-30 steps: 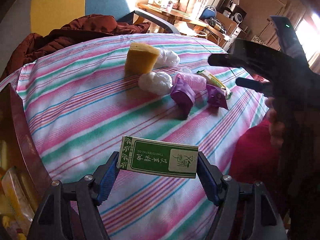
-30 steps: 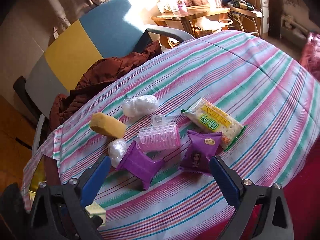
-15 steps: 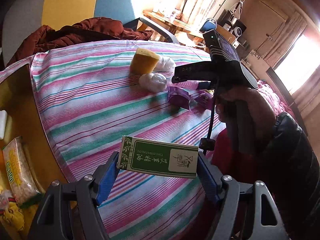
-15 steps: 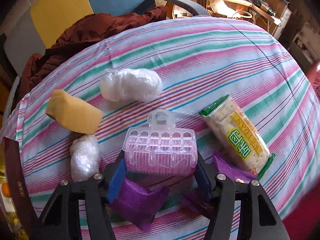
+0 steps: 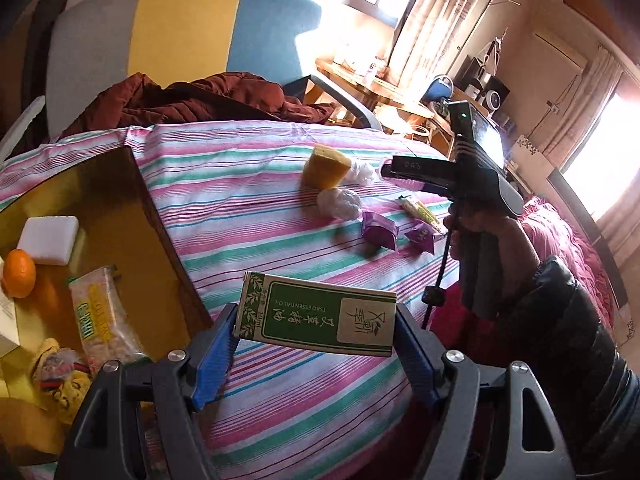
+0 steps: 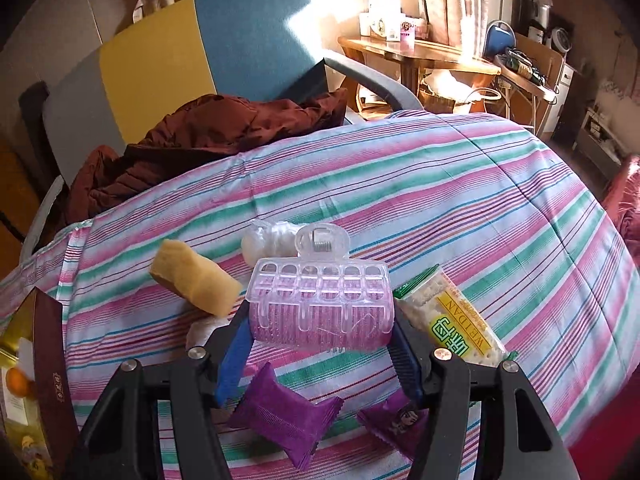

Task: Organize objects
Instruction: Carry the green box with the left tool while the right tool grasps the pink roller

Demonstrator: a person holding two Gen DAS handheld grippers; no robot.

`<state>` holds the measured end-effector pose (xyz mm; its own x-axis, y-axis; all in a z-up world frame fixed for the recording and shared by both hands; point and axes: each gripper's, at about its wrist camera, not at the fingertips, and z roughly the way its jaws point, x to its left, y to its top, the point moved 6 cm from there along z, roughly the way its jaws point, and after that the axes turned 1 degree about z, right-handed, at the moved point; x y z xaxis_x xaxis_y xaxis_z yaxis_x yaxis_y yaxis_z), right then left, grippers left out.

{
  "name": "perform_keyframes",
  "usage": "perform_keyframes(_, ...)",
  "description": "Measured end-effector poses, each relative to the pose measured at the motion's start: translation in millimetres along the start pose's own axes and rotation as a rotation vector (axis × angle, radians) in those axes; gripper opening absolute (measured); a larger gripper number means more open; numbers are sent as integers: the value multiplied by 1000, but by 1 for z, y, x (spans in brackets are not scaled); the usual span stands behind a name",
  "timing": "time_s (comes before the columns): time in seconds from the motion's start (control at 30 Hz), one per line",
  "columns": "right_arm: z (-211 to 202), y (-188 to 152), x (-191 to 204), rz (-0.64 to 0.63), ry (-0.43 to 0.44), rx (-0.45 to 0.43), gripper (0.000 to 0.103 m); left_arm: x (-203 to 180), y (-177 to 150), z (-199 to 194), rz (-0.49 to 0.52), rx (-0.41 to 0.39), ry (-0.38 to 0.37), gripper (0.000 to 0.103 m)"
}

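Observation:
My left gripper (image 5: 316,346) is shut on a green and cream essential-oil box (image 5: 318,315), held above the striped tablecloth (image 5: 248,208) beside a gold box (image 5: 100,200). My right gripper (image 6: 320,344) is shut on a pink hair roller with a clear clip (image 6: 320,306), lifted off the cloth. On the cloth lie a yellow sponge (image 6: 194,278), two white plastic-wrapped bundles (image 6: 268,238), two purple sachets (image 6: 286,414), and a cracker pack (image 6: 452,318). In the left wrist view the right gripper's body (image 5: 452,168) and the person's hand (image 5: 488,232) show at right.
The gold box holds a white block (image 5: 48,240), an orange (image 5: 18,272), a cracker pack (image 5: 100,316) and a yellow pouch (image 5: 60,376). A brown jacket (image 6: 192,144) lies on a grey, yellow and blue chair (image 6: 180,56) behind the table. A wooden side table (image 6: 420,56) stands at back right.
The right gripper came down over the hair roller, shut on it and lifted it. The left gripper rose and swung left with the oil box, bringing the gold box into view.

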<state>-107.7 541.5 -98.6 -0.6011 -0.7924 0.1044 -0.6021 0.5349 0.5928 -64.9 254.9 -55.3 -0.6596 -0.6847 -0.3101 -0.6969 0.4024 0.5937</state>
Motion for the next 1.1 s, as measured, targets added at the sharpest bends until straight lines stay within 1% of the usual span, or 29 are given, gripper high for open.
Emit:
perform_keyframes(0.13,-12,0,11,-21,52,-26,63,34,-1,-29,-53,-46,65,76)
perform_keyframes(0.33,-48,-2,43,-79,131,-72,63,103,-9,-75,-177,-128,197,76)
perform_keyframes(0.47,-78,-14,90,-170,209,-96,63,144,-21,-100,-232,-172,305,76)
perform_keyframes(0.57,-95,-30,135,-252,284,-89,63,168,-30,-112,-274,-193,356,76)
perform_keyframes(0.7,-105,-62,196,-357,378,-46,63,191,-43,-120,-326,-199,388,76)
perform_keyframes(0.83,-103,-91,247,-442,425,-1,63,208,-52,-121,-354,-189,419,76)
perform_keyframes(0.97,-96,-106,278,-480,454,35,63,218,-53,-118,-361,-184,433,76)
perform_keyframes(1.1,-90,-112,303,-510,459,58,63,223,-50,-110,-356,-168,436,77)
